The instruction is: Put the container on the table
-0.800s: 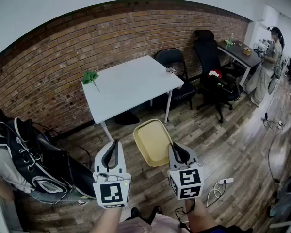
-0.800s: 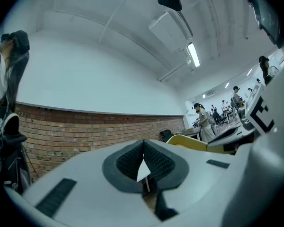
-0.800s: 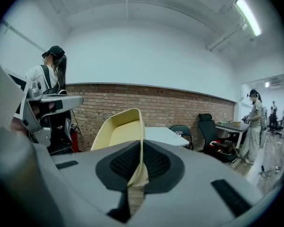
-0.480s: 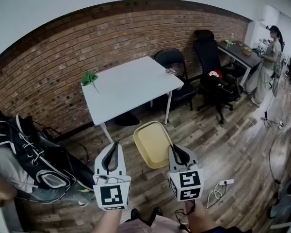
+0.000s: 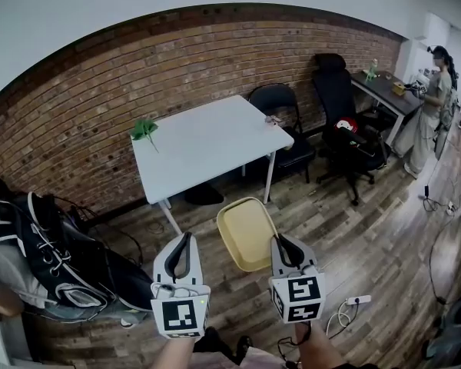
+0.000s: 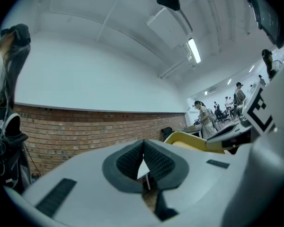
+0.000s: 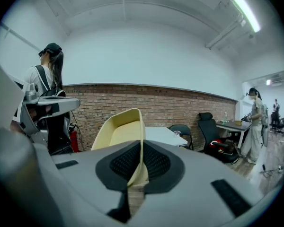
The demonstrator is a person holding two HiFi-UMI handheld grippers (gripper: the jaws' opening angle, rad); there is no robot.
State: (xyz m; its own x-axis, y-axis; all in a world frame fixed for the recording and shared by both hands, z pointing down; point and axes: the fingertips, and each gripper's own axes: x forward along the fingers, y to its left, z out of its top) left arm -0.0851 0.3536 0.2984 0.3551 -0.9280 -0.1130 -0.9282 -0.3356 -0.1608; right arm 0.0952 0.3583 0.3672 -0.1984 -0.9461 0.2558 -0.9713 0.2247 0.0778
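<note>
A shallow yellow container [image 5: 245, 233] hangs tilted over the wooden floor, short of the white table [image 5: 207, 141]. My right gripper [image 5: 280, 244] is shut on the container's right rim. In the right gripper view that rim [image 7: 138, 141] runs straight between the pads of my right gripper [image 7: 141, 167]. My left gripper [image 5: 184, 246] is beside the container's left side, apart from it, jaws shut with nothing in them. In the left gripper view the shut left gripper [image 6: 143, 167] has the container [image 6: 187, 138] off to its right.
A green object [image 5: 144, 127] lies at the table's far left corner and a small item [image 5: 273, 119] at its right corner. Black chairs [image 5: 280, 110] stand behind the table. A person with a black bag [image 5: 58, 252] is at my left. A power strip [image 5: 356, 301] lies on the floor.
Both grippers and the container sit slightly lower and further right in the head view. The right gripper's hold on the rim is unchanged and the left stays shut.
</note>
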